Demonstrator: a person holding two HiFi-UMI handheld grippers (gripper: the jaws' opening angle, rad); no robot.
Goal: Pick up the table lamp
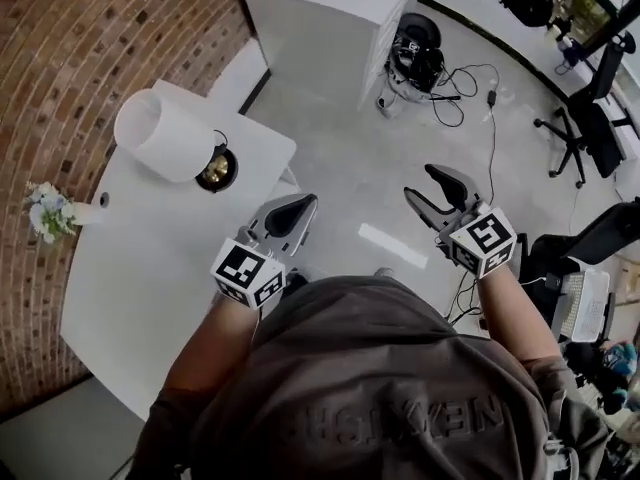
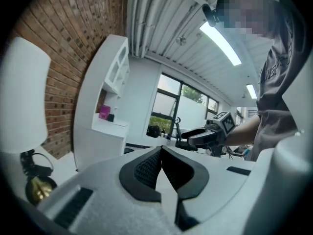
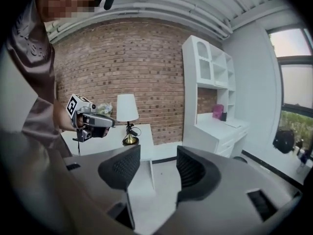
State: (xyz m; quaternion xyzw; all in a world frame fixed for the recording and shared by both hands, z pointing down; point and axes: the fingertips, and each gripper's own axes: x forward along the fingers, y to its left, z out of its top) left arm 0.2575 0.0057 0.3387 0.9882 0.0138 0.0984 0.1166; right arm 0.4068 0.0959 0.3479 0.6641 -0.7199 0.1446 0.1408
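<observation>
The table lamp (image 1: 165, 136) has a white shade and a brass base (image 1: 216, 170). It stands at the far end of the white table (image 1: 150, 268), close to the brick wall. My left gripper (image 1: 297, 208) hovers off the table's right edge, a short way in front of the lamp, and is shut on nothing. In the left gripper view the lamp (image 2: 22, 99) is at the far left and the pads (image 2: 146, 168) meet at their tips. My right gripper (image 1: 428, 186) is over the floor, further right, and stands open and empty. In the right gripper view the lamp (image 3: 127, 109) is small and distant.
A small vase of flowers (image 1: 50, 211) sits at the table's left edge by the brick wall. A white shelf unit (image 1: 340, 18) stands beyond the table. Cables and black gear (image 1: 420, 53) lie on the floor. An office chair (image 1: 590, 118) is at the right.
</observation>
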